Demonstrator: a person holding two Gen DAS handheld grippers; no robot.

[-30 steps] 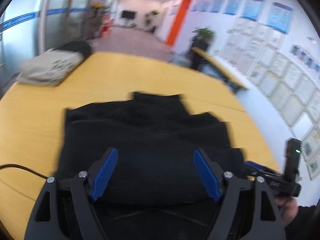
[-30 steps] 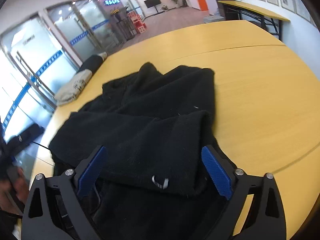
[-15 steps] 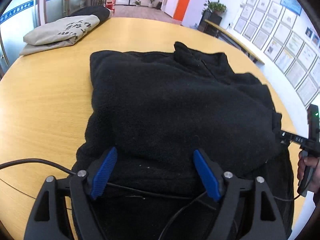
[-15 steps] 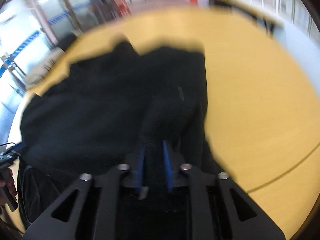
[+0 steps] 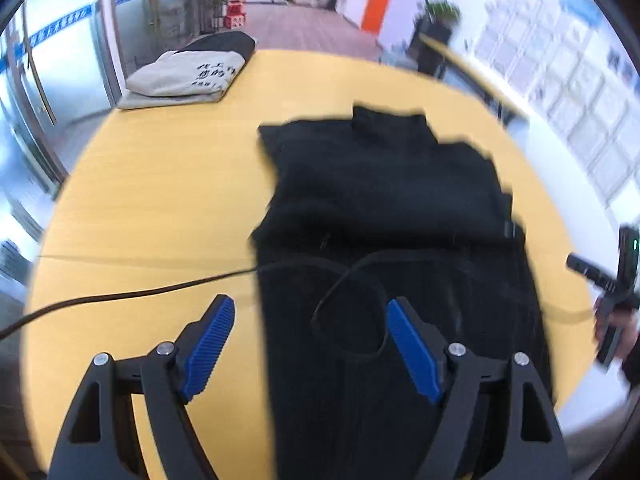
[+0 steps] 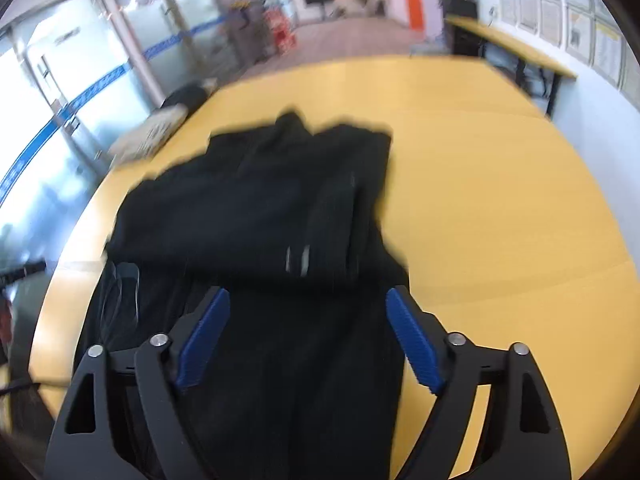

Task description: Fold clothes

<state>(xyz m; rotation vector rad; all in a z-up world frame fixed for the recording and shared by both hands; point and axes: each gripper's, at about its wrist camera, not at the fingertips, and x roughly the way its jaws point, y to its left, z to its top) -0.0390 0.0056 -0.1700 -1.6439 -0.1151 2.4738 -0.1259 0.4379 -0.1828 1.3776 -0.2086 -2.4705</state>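
Note:
A black fleece garment (image 5: 384, 200) lies on the yellow round table (image 5: 160, 200), its upper part folded over toward the near side. It also shows in the right wrist view (image 6: 260, 216). My left gripper (image 5: 310, 312) is open and empty above the garment's near left edge. My right gripper (image 6: 308, 304) is open and empty above the garment's near part, behind a folded sleeve with a small loop (image 6: 298, 258). The right gripper also shows at the right edge of the left wrist view (image 5: 612, 280). Both views are motion-blurred.
A folded beige garment (image 5: 188, 76) and a dark one behind it lie at the table's far left. A black cable (image 5: 120, 294) runs over the table and loops on the fleece. Glass doors stand to the left, a side desk (image 6: 512, 44) to the right.
My right gripper was shut on the fleece half a second ago and is now open. Both grippers have pulled back from the garment, which now lies folded over.

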